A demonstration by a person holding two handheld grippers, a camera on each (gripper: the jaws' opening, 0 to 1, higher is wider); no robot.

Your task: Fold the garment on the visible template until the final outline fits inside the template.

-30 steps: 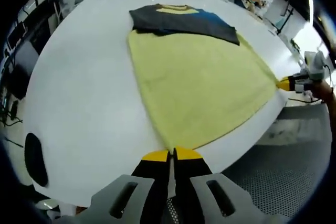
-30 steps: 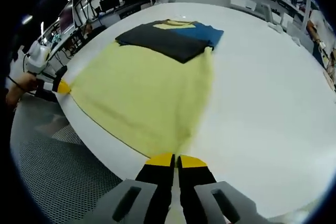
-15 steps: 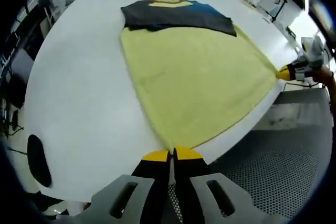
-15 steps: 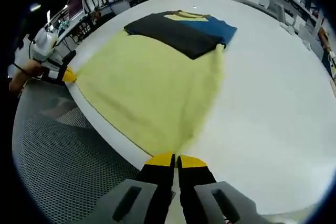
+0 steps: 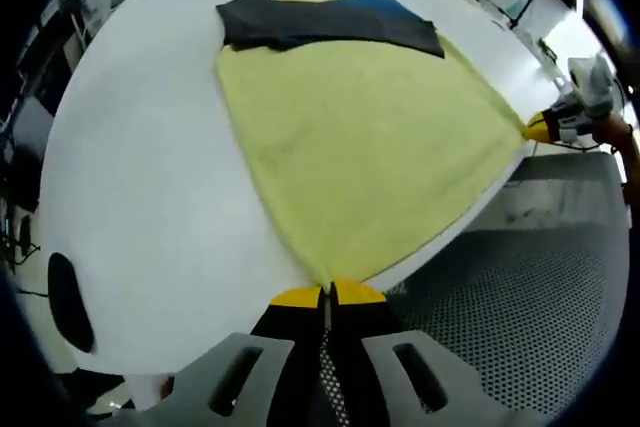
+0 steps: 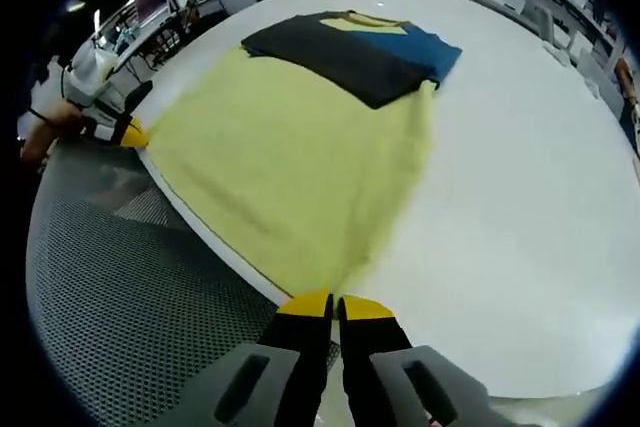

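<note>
Both tongs are pinched shut on the hem corners of the garment. In the left gripper view, the left gripper (image 5: pixel 327 294) sits at bottom centre with its yellow-tipped black jaws closed on one corner of the pale yellow, dark grey and blue knit T-shirt (image 5: pixel 365 137). The right gripper (image 5: pixel 540 128) shows at the right edge of that frame, clamped on the other corner. In the right gripper view, the right gripper (image 6: pixel 333 303) is at bottom centre, closed on its corner. The left gripper (image 6: pixel 132 132) is at the left edge, holding the far end of the hem.

The T-shirt (image 6: pixel 300 147) lies flat on the round white table (image 5: pixel 140 177), its yellow body fanning from the bottom centre up to the dark chest and collar at the top of each frame. The hem is drawn taut between the two grips, near the table's edge over the grey perforated floor (image 5: pixel 510 317). No template outline can be made out.

The cloth looks light, soft and limp, so it should sag anywhere unsupported. Corner holds like these suit it, and carrying both corners together toward the collar would probably keep the fold square.
</note>
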